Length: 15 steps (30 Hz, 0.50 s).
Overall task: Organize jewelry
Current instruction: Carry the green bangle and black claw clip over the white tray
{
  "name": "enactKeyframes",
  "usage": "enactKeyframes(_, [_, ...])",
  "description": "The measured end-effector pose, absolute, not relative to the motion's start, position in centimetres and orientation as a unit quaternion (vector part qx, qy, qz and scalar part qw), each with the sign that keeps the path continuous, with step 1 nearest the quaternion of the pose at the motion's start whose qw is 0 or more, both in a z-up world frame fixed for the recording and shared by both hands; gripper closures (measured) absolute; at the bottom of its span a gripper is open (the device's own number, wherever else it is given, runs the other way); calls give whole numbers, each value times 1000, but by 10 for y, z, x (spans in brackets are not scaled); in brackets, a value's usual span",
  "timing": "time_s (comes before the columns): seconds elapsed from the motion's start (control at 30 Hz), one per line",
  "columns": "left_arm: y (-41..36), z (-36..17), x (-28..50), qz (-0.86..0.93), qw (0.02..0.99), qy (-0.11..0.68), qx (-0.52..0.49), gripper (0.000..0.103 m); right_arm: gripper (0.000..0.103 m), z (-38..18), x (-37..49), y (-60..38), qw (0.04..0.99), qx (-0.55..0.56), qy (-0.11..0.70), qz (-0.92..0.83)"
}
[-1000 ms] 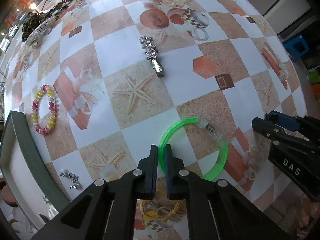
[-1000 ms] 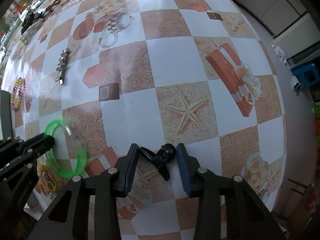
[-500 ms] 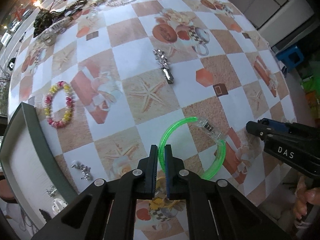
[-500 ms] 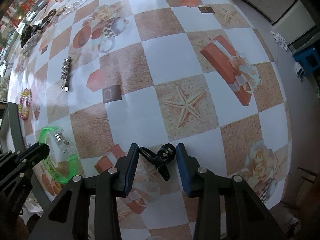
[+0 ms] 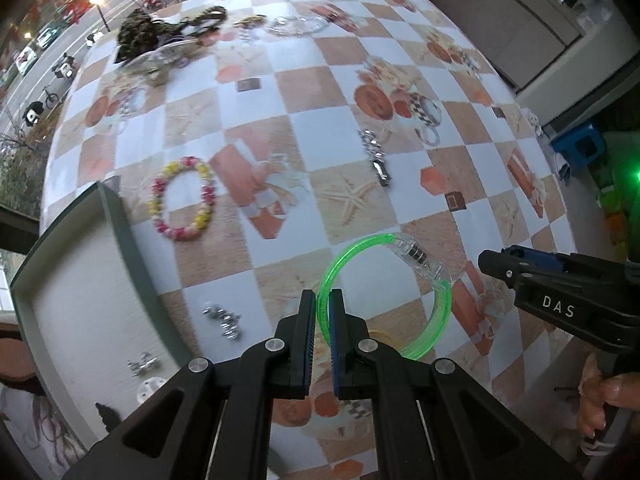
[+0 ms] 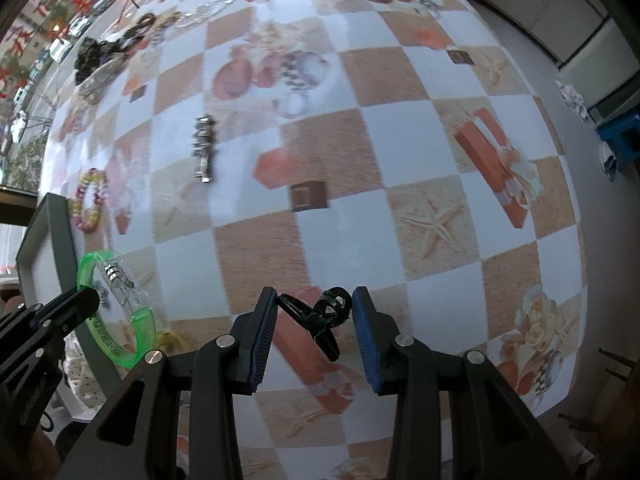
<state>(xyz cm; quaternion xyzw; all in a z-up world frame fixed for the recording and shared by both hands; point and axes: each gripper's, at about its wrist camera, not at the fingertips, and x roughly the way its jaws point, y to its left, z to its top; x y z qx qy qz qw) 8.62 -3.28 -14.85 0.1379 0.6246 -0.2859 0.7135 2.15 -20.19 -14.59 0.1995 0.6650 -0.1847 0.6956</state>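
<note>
My left gripper (image 5: 323, 300) is shut on a green plastic bangle (image 5: 434, 322) with a clear clasp, held above the checkered table (image 5: 320, 152). In the right wrist view the bangle (image 6: 140, 328) hangs at the lower left from the left gripper (image 6: 90, 300), near the grey tray (image 6: 56, 216). My right gripper (image 6: 314, 308) is shut on a black claw hair clip (image 6: 320, 318), lifted off the table. A pink and yellow bead bracelet (image 5: 182, 200) and a silver barrette (image 5: 376, 156) lie on the table. The right gripper (image 5: 496, 260) shows side-on at the right.
A dark-rimmed tray (image 5: 120, 232) at the left holds small silver earrings (image 5: 142, 364). More silver pieces (image 5: 224, 318) lie beside it. Dark scrunchies and a clear bangle (image 5: 160, 48) sit at the far edge. A hand (image 5: 600, 404) grips the right tool.
Both grippers have risen, so the table looks farther away. The left one carried the green bangle toward the tray; the right one lifted the black clip.
</note>
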Motion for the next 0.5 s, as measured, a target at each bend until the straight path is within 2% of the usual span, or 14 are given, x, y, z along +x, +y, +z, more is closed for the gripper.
enactKeyframes(0.5, [58, -129, 111, -224, 750, 619, 73, 93, 62, -139, 58, -134, 715, 179, 665, -117])
